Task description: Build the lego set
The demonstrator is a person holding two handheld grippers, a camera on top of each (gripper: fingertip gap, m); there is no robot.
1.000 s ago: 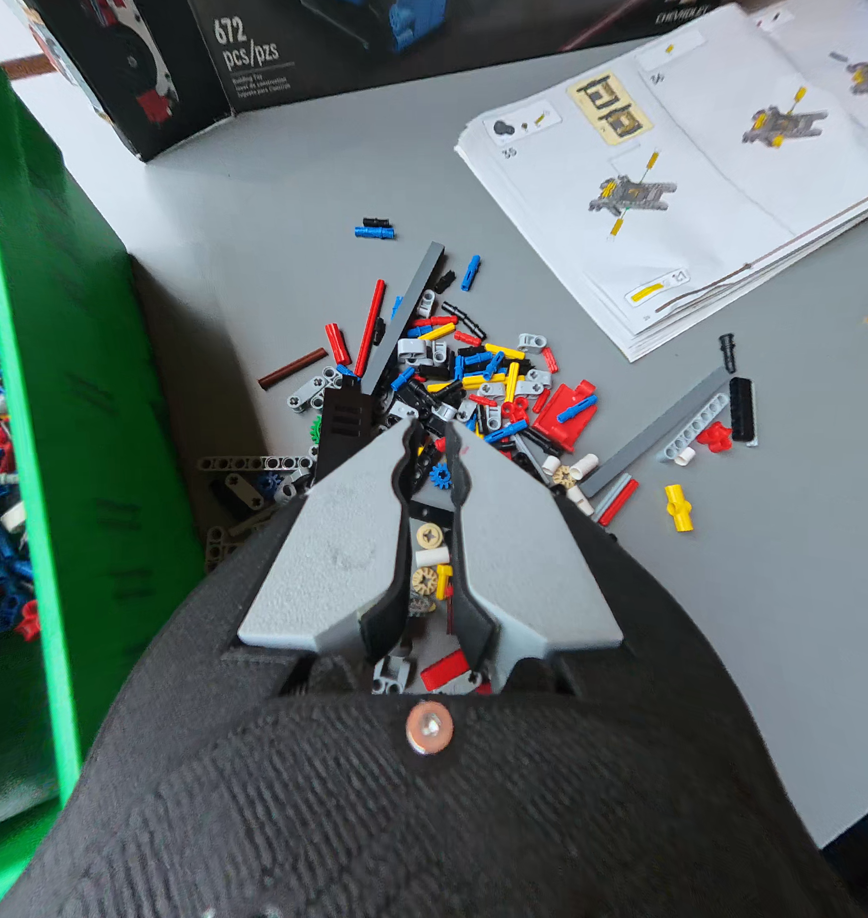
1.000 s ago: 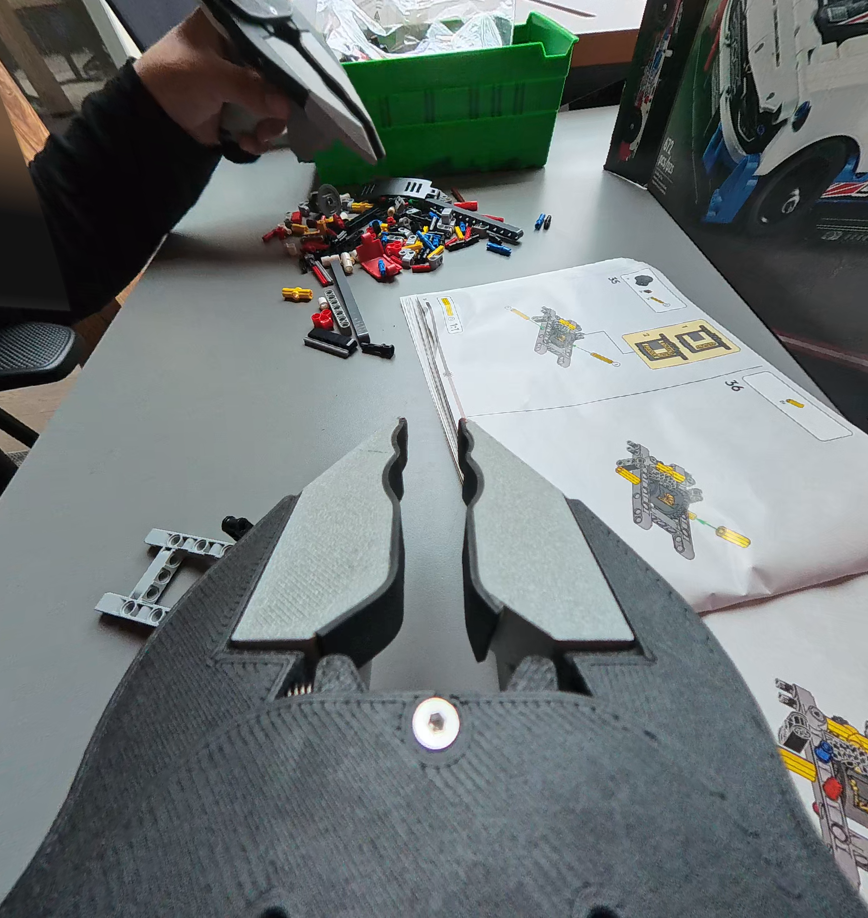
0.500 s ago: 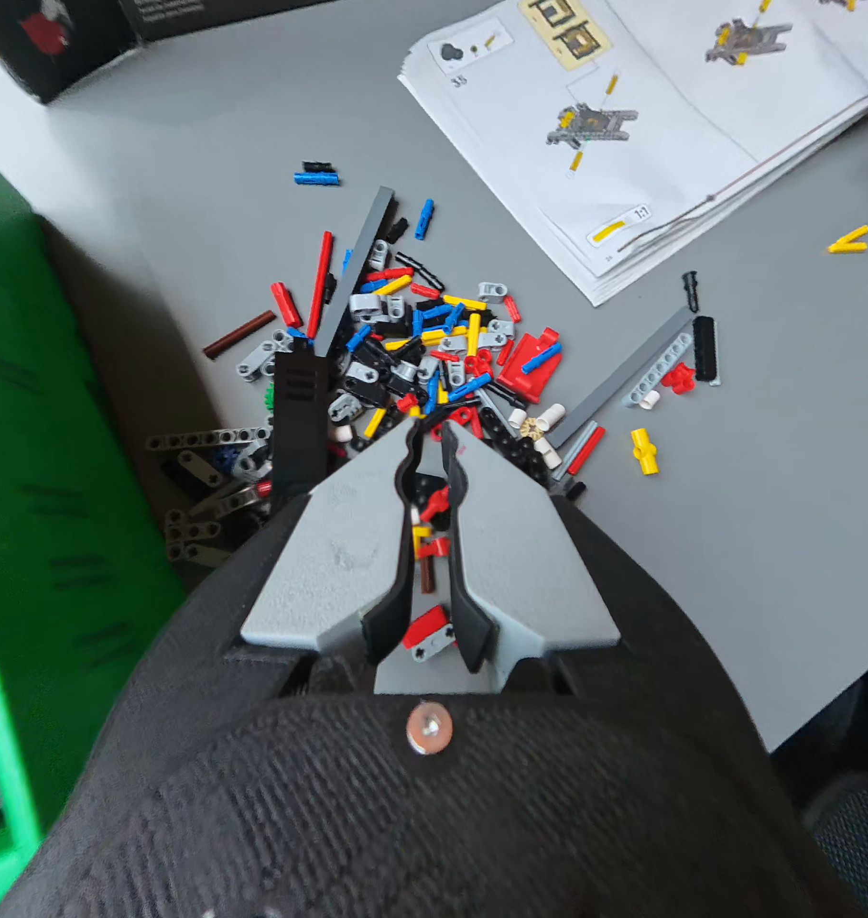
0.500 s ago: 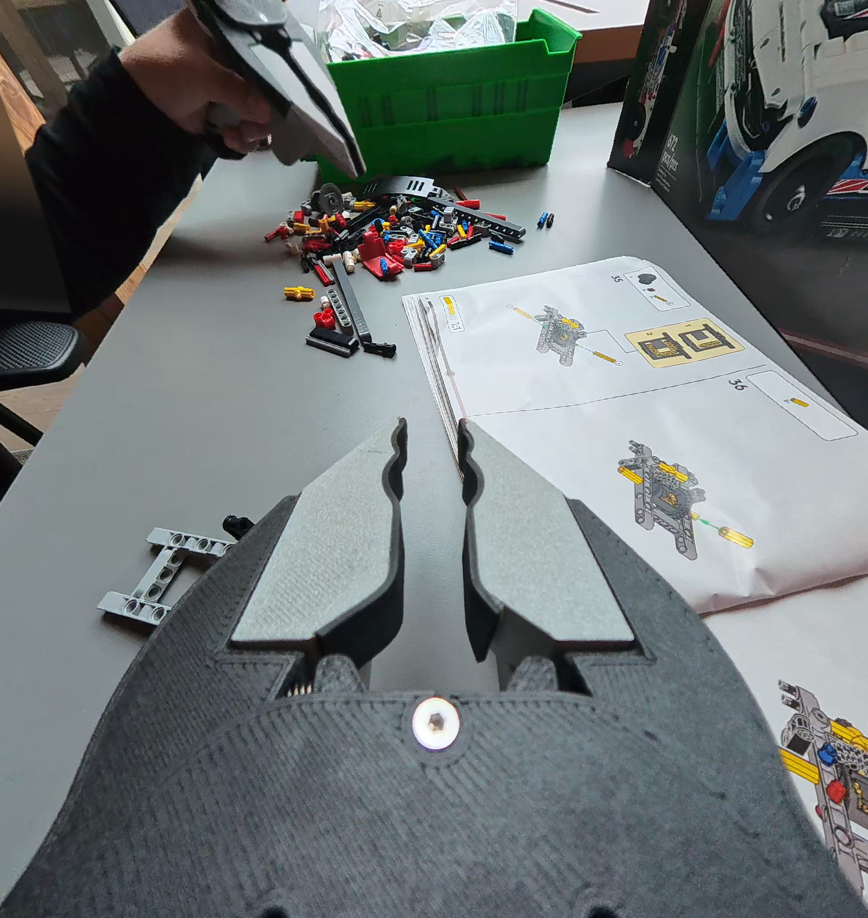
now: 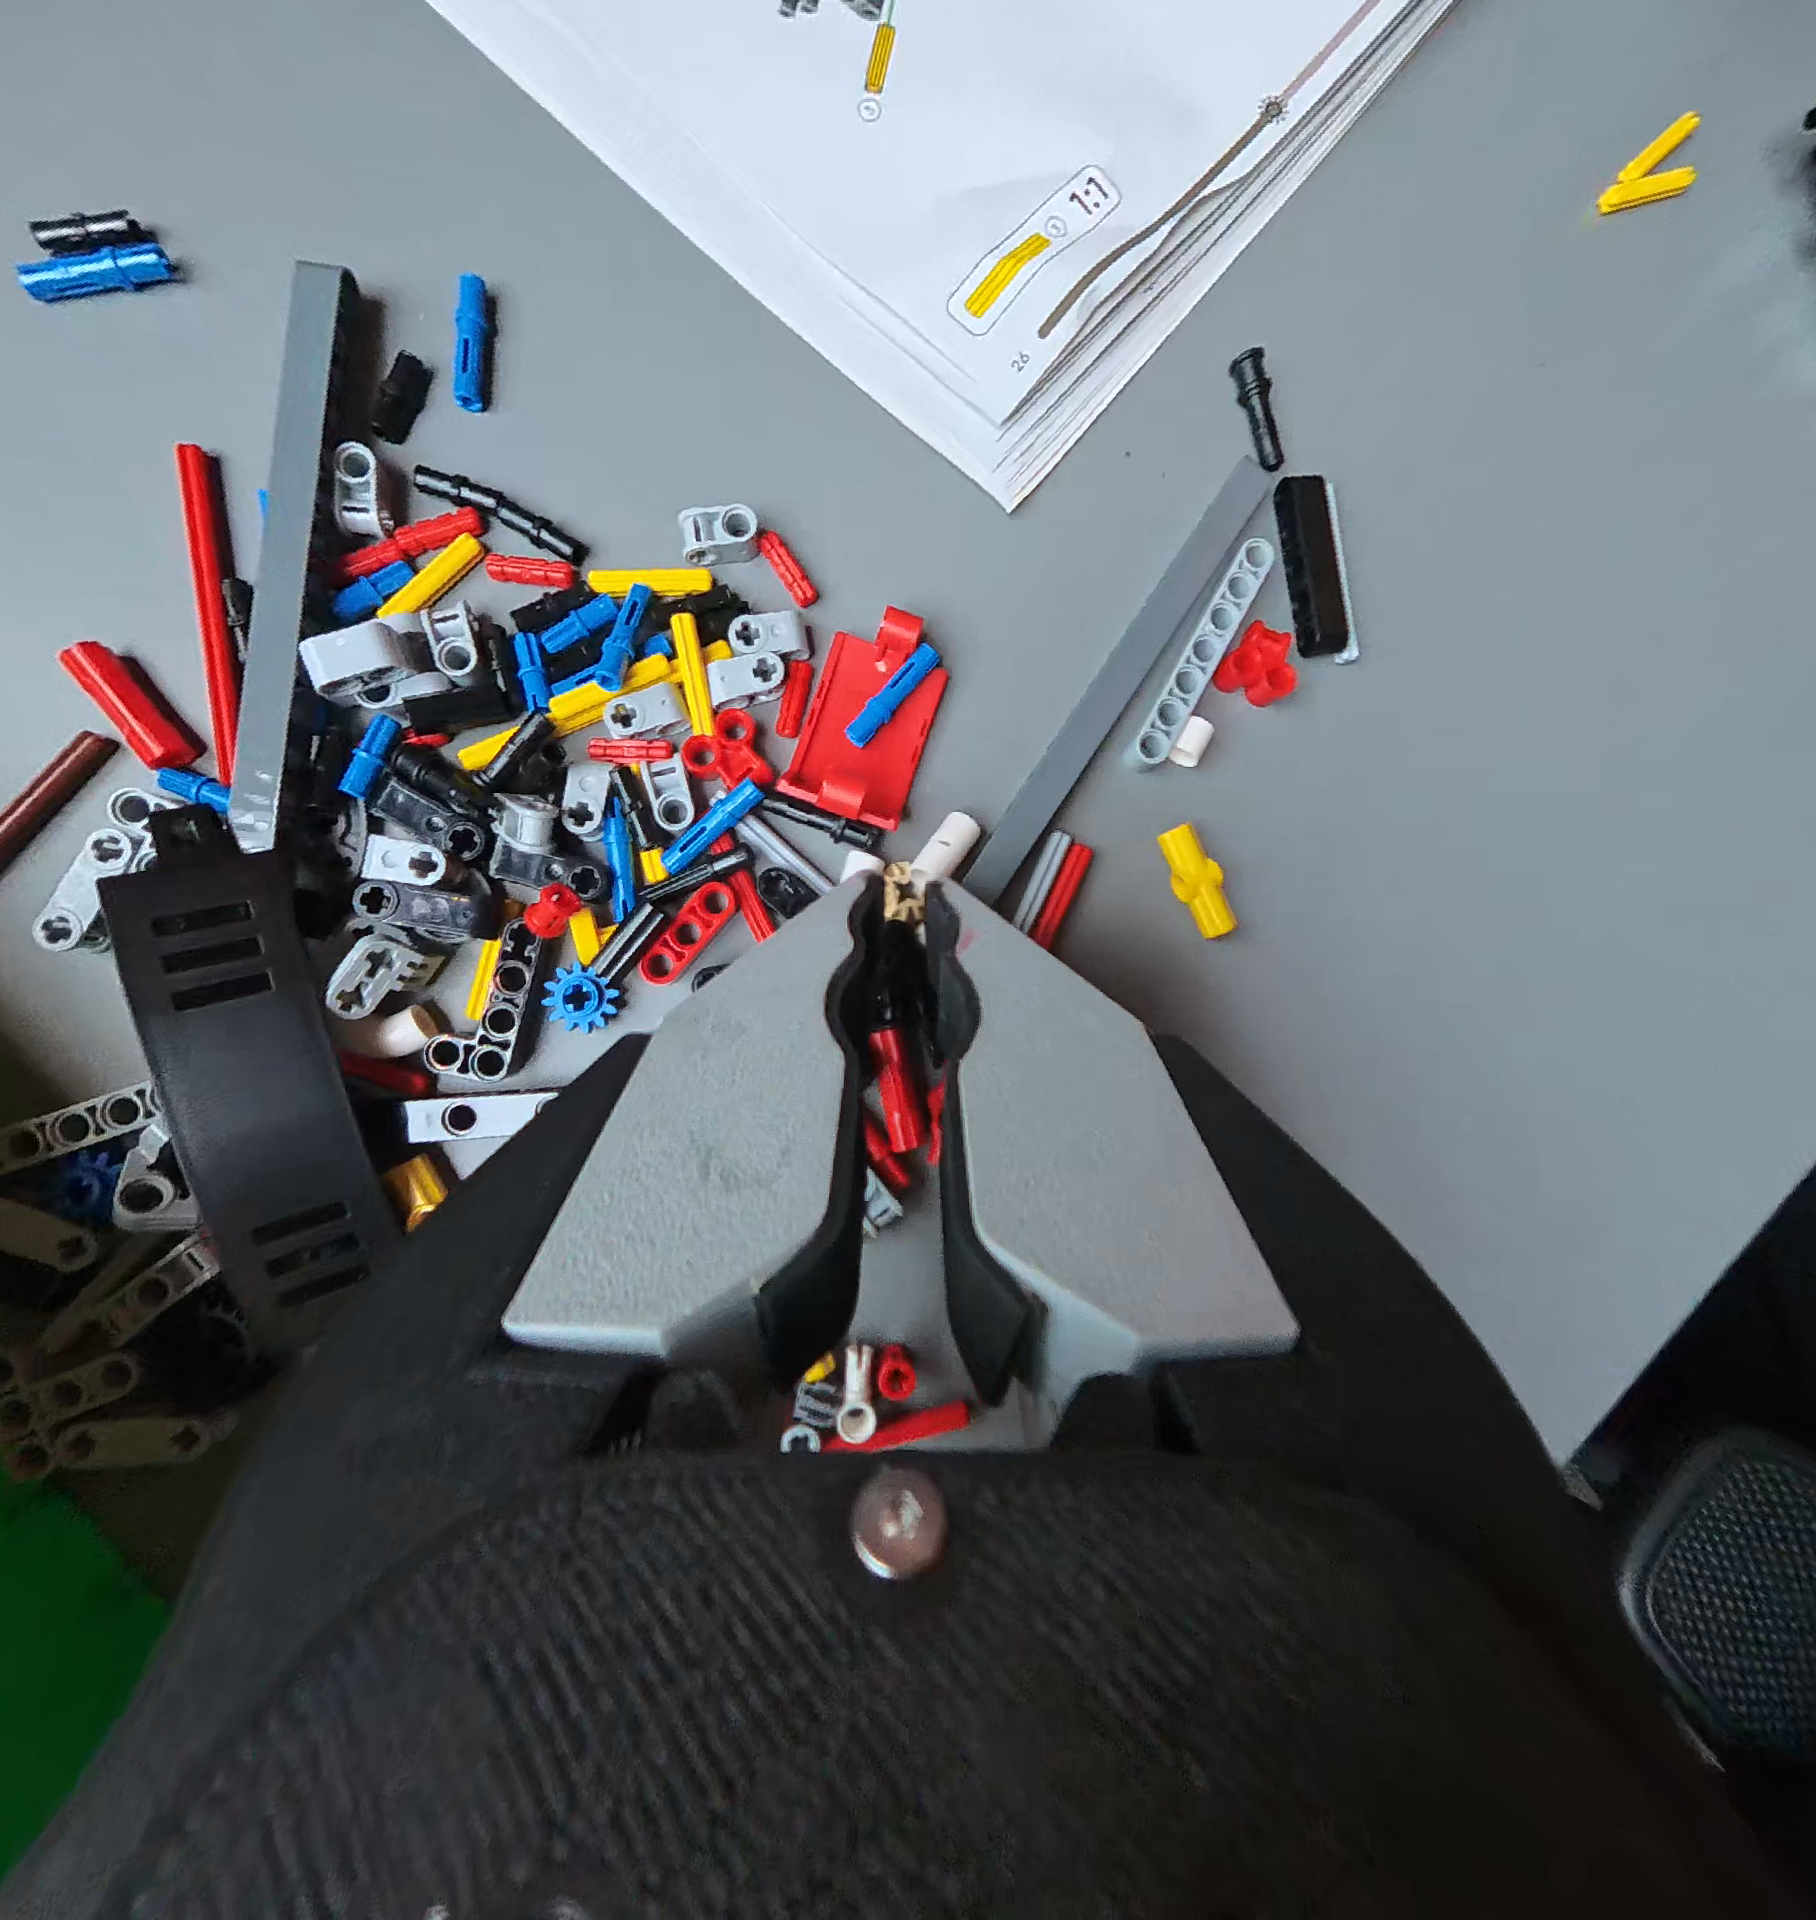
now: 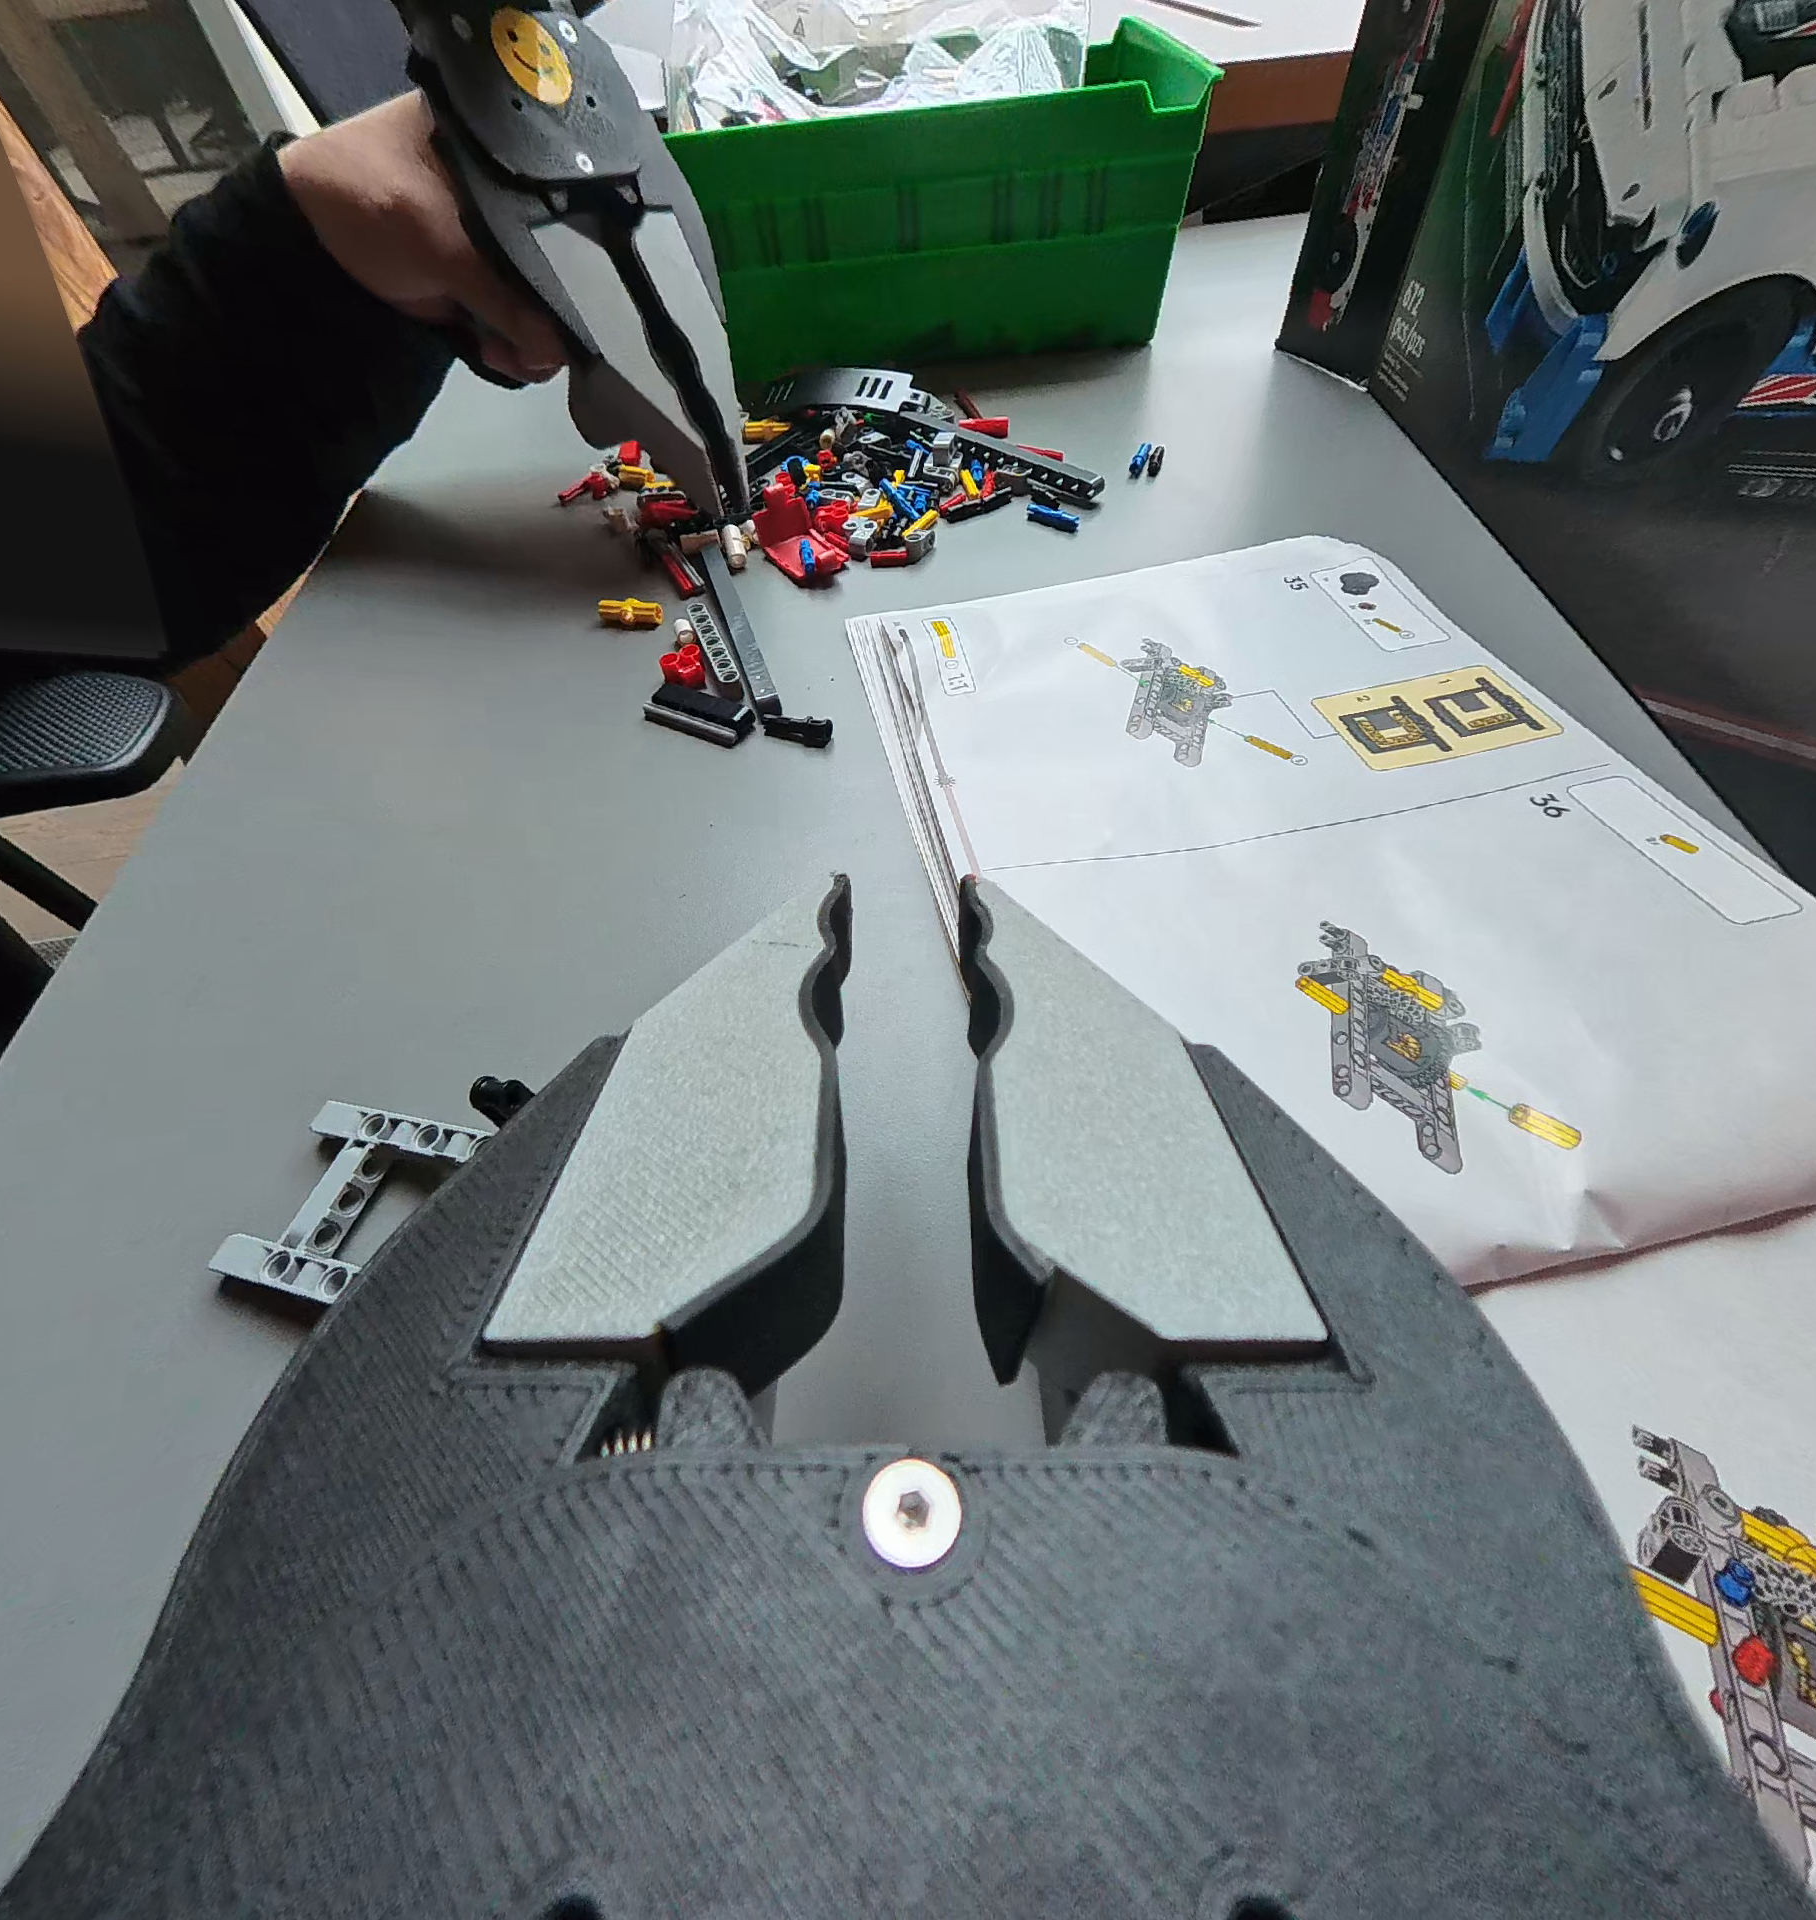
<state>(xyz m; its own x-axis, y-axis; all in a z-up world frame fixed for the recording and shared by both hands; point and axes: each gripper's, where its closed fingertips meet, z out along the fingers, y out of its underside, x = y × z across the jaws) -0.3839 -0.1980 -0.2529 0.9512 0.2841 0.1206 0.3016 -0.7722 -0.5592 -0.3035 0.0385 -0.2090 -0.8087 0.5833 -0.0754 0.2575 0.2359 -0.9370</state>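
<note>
A loose pile of small lego pieces (image 5: 571, 748) lies on the grey table (pins, axles and beams in red, blue, yellow, black and grey). A flat red panel (image 5: 862, 717) rests at its edge beside a long grey beam (image 5: 1112, 686). A light grey H-shaped frame (image 6: 348, 1195) lies flat, well apart from the pile.

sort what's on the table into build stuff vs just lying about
Build stuff: parts pile, manual, grey frame, left gripper over the pile.
Lying about: green bin, set box, chair.
</note>
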